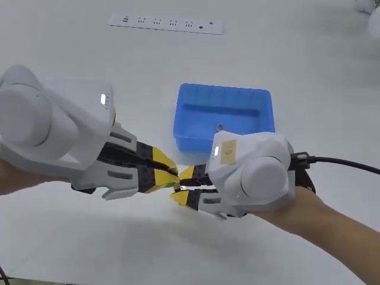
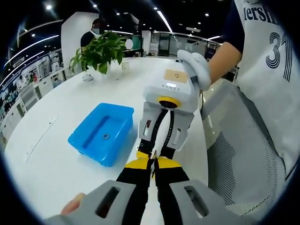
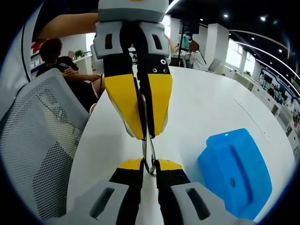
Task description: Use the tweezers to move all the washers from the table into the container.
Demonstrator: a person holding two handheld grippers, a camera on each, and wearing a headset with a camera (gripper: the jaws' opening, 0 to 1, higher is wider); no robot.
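My two grippers meet tip to tip above the white table. The left gripper (image 1: 169, 174) (image 2: 152, 165) and the right gripper (image 1: 181, 191) (image 3: 149, 165) both have their yellow-tipped jaws pressed together on thin metal tweezers (image 3: 147, 145), which run between them. In the right gripper view the left gripper (image 3: 145, 133) comes down from the top. In the left gripper view the right gripper (image 2: 151, 152) faces me. A blue container (image 1: 190, 141) (image 2: 89, 152) (image 3: 213, 164) stands just beyond the grippers, with one small washer (image 1: 219, 127) (image 2: 106, 136) (image 3: 233, 182) on its floor.
A white power strip (image 1: 166, 23) lies at the far edge of the table. A potted plant (image 2: 99, 51) stands at the table's far end. A mesh chair (image 3: 37, 140) (image 2: 243, 154) is beside the table, and other people sit in the background.
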